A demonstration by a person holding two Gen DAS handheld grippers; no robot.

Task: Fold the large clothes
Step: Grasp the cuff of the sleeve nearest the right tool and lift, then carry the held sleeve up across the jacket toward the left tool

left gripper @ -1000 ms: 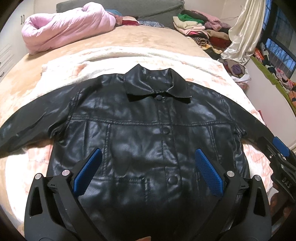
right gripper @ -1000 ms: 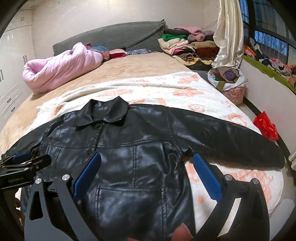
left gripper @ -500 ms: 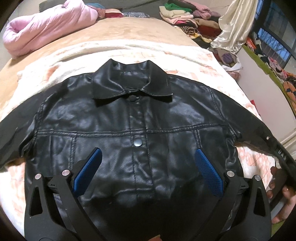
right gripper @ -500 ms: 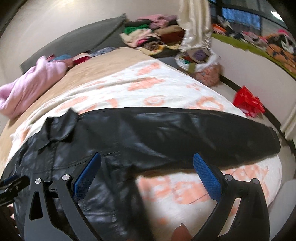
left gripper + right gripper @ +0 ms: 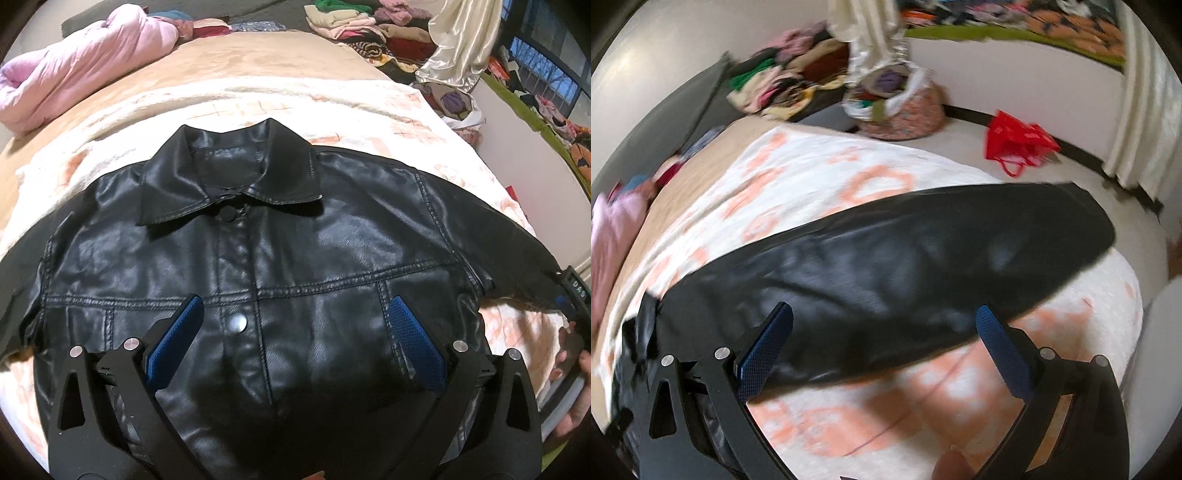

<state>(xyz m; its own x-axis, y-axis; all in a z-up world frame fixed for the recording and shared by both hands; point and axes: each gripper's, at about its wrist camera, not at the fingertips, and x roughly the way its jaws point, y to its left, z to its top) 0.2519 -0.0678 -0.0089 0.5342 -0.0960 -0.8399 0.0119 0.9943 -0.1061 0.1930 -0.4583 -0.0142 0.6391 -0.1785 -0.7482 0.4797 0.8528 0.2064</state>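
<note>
A black leather jacket (image 5: 295, 258) lies flat and buttoned on the bed, collar (image 5: 236, 181) away from me, sleeves spread out to both sides. My left gripper (image 5: 291, 325) is open and empty, hovering above the jacket's chest. My right gripper (image 5: 884, 325) is open and empty, just above the jacket's right sleeve (image 5: 923, 258), which stretches toward the bed's right edge. The right gripper also shows at the right edge of the left wrist view (image 5: 570, 299), by the sleeve.
The jacket rests on a white blanket with orange print (image 5: 258, 99) over a tan bed cover. A pink quilt (image 5: 74, 66) lies at the far left. Stacked clothes (image 5: 369, 26), a full basket (image 5: 897, 107) and a red bag (image 5: 1015, 140) lie beyond the bed's right side.
My right gripper has swung right, from the jacket's body to over the right sleeve. My left gripper has moved forward over the chest toward the collar.
</note>
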